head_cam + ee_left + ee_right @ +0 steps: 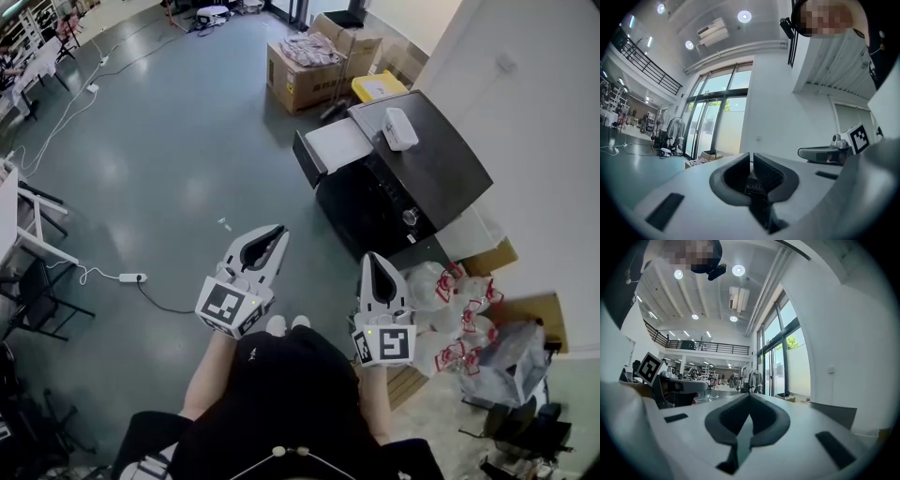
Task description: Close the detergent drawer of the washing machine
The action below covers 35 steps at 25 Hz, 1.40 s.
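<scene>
**Both grippers shut and empty, drawer not yet reached**

The white two-jaw left gripper (277, 234) is held level over the grey-green floor (169, 159). Its jaws are closed to a sliver on nothing, probably because a push needs no grasp. Just beside it, the matching right gripper (373, 259) is pressed fully together and is also empty. The pale, black-fronted detergent drawer (336, 144) juts out from the nine-o'clock side of the black box-shaped washing machine (422, 173). It lies well apart, at about one o'clock from the left gripper, so the step in hand is likely the approach.

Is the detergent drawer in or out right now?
Out. In the head view the detergent drawer juts forward from the washing machine, with its pale inside showing.
</scene>
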Tool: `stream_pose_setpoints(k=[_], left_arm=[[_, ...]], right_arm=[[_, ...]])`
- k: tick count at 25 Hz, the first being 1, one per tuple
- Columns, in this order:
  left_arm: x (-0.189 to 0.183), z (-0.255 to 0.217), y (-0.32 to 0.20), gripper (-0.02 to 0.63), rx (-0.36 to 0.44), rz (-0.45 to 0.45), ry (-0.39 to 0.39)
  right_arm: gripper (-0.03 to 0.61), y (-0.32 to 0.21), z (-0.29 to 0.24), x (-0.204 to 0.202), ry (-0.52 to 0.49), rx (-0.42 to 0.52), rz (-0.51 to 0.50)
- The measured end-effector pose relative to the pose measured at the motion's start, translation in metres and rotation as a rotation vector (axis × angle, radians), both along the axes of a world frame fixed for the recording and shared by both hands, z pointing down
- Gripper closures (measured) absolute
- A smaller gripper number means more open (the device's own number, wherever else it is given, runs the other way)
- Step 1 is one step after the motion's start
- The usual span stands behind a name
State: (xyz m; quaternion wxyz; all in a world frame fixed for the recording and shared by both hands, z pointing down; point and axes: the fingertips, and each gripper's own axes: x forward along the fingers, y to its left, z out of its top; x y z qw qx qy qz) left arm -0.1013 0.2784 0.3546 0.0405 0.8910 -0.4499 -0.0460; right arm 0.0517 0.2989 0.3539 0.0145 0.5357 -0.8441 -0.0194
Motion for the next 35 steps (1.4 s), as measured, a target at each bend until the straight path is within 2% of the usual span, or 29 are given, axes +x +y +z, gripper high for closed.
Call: stream_pose_setpoints(k=[6,11,21,29,30,32,35], left_arm=[[-0.006,0.009,-0.002,0.601,-0.004,0.006,-0.009],[-0.011,0.011,-0.009,0.601,-0.004,0.007,-0.001],[-0.022,0.023,-0.051,0.603,-0.020,-0.044,0.062],[-0.001,0.048,-0.111,0.601,-0.058,-0.029,-0.045],[0.001,0.051,-0.120,0.595,-0.068,-0.027,-0.041],[0.006,0.059,-0.139,0.507,-0.100,-0.014,-0.029],[0.012,0.071,-0.165,0.477,-0.143,-0.001,-0.032]], right_arm=[[0.575,0.003,0.013,-0.005,-0.067,-0.028,-0.021],[0.575,-0.006,0.018,-0.011,-0.033,-0.018,-0.027],[0.575,-0.051,0.035,-0.007,-0.038,-0.046,-0.050],[0.574,-0.113,0.052,-0.002,-0.024,-0.092,-0.121],[0.569,-0.123,0.056,-0.001,-0.024,-0.102,-0.130],[0.555,-0.144,0.065,0.001,-0.019,-0.127,-0.148],[0.526,-0.176,0.085,0.004,-0.016,-0.176,-0.171]])
